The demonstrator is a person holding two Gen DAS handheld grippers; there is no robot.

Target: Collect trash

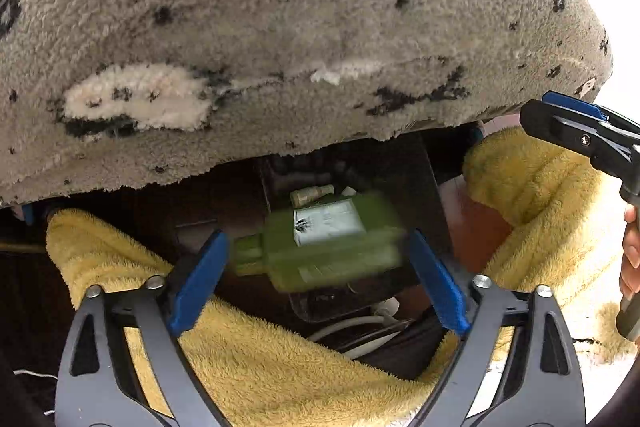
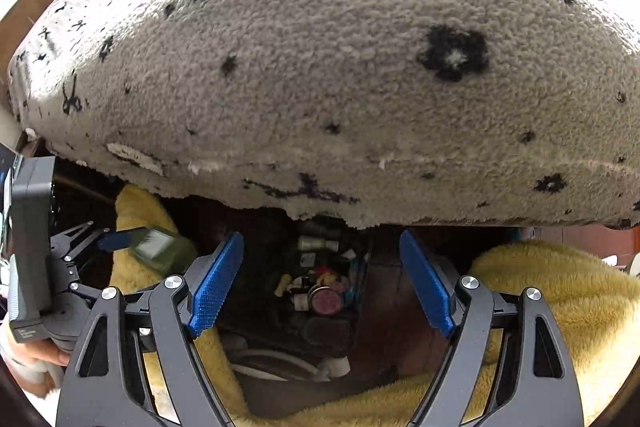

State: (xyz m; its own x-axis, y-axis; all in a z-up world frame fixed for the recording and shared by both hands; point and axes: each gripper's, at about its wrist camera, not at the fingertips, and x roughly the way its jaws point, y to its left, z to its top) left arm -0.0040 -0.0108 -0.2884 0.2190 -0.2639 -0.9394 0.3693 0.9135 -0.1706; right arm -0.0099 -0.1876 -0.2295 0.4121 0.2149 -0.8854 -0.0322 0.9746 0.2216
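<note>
Grey fleece cover (image 1: 280,27) overhead; left tool (image 1: 318,267) spread around blurred green bottle (image 1: 320,243); right tool (image 2: 322,283) spread, empty.

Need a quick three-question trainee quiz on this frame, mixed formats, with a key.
1. What lies between the jaws of the left gripper?
A. a red paper cup
B. a blurred green plastic bottle with a white label
C. a metal spoon
2. True or false: the jaws of the right gripper are shut on the bottle.
3. What colour is the fleecy cloth below both grippers?

Key: 1 B; 2 false, they stand open and empty; 3 yellow.
</note>
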